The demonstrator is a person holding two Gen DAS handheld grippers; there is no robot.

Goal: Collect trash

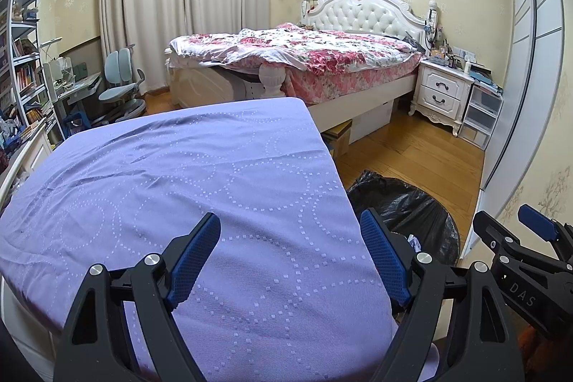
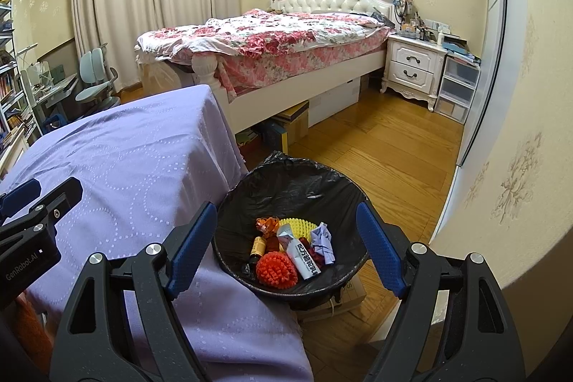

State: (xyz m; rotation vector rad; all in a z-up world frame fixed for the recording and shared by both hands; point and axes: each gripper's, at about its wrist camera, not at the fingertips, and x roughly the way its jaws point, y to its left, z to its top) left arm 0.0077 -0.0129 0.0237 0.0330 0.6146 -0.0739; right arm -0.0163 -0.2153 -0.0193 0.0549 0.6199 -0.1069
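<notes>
A bin lined with a black bag [image 2: 286, 188] stands on the floor beside the purple-covered table [image 2: 125, 160]. In it lie an orange spiky ball [image 2: 276, 269], a yellow spiky ball [image 2: 299, 226], a white tube [image 2: 302, 256], a crumpled paper [image 2: 322, 238], a small brown bottle [image 2: 258, 247] and an orange wrapper [image 2: 266, 223]. My right gripper [image 2: 286, 228] is open and empty above the bin. My left gripper [image 1: 290, 238] is open and empty over the table [image 1: 179, 185], whose cloth is bare. The bin's edge [image 1: 404, 203] shows in the left wrist view, with my right gripper [image 1: 512, 228] beyond it.
A bed with a floral quilt [image 2: 272, 38] stands behind the table. A white nightstand [image 2: 412, 63] and plastic drawers [image 2: 458, 88] are at the right wall. A desk chair [image 1: 121, 88] and bookshelves [image 1: 25, 70] are at the left. Boxes [image 2: 293, 124] sit under the bed.
</notes>
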